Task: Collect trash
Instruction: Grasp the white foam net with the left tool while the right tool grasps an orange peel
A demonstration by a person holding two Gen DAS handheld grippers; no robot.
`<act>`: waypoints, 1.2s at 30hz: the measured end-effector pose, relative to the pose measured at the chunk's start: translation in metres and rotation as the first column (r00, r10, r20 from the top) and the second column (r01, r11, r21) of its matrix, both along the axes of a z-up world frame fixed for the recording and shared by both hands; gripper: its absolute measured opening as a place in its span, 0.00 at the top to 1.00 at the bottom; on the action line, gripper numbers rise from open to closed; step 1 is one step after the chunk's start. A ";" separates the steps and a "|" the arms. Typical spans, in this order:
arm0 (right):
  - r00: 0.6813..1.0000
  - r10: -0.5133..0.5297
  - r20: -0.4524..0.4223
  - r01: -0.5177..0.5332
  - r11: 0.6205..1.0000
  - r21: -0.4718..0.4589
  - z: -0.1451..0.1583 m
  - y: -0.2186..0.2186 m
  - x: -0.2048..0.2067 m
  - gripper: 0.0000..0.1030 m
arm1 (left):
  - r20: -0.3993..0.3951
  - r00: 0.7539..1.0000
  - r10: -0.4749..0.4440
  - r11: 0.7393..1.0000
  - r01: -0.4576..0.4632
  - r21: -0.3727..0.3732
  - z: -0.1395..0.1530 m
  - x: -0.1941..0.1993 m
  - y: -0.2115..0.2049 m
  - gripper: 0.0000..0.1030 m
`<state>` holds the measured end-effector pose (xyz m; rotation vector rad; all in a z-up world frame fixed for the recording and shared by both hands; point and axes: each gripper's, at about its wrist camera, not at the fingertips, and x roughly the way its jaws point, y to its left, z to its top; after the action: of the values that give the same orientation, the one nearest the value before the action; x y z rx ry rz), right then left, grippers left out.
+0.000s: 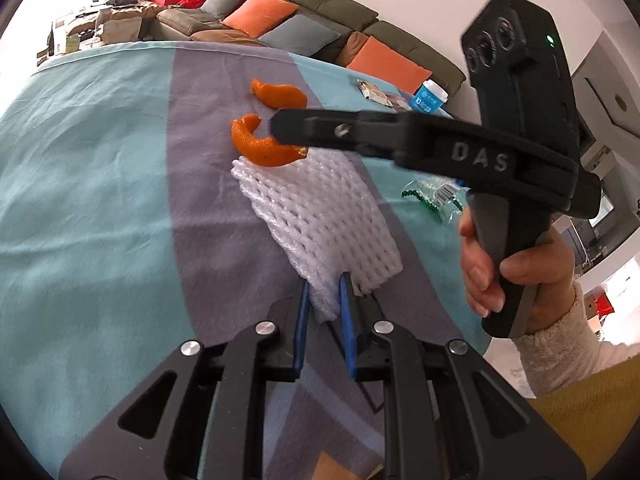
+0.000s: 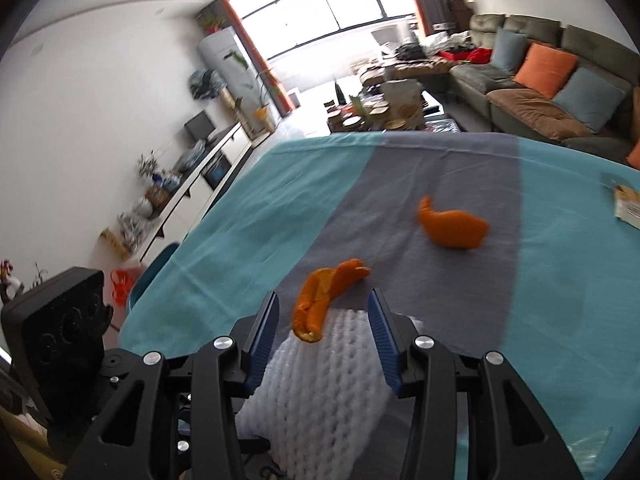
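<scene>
Trash pickup on cloth-covered table (image 1: 100,184).
Left tool (image 1: 325,292) pinched on white foam netting (image 1: 320,216); right tool (image 2: 325,316) half-open, empty, straddling curled orange peel (image 2: 320,300) atop netting; second peel (image 2: 454,228) nearby.

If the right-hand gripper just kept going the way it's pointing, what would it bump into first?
Most likely the nearer orange peel, lying partly on the white foam net between the open right gripper fingers. Depth is hard to judge; it might brush the net first.
</scene>
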<state>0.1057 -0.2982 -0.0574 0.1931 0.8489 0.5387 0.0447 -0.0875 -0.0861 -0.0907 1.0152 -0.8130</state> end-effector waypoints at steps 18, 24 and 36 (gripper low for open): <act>1.000 -0.006 0.010 0.006 1.000 -0.007 0.008 0.008 -0.006 0.86 | 0.054 0.997 0.048 0.999 -0.049 0.017 -0.001 -0.010 0.015 0.84; 0.999 -0.012 0.046 0.011 1.000 0.023 0.024 0.005 -0.012 0.86 | 0.062 0.995 0.080 0.997 -0.081 0.006 0.003 -0.010 0.030 0.85; 0.997 0.041 0.070 -0.045 0.998 0.049 0.031 0.023 -0.022 0.86 | 0.079 0.981 0.178 0.984 -0.179 0.005 0.011 -0.019 0.075 0.85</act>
<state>0.0841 -0.2753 -0.0260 0.2015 0.7738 0.6044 0.0259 -0.0123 -0.0755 -0.1364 0.9233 -0.6420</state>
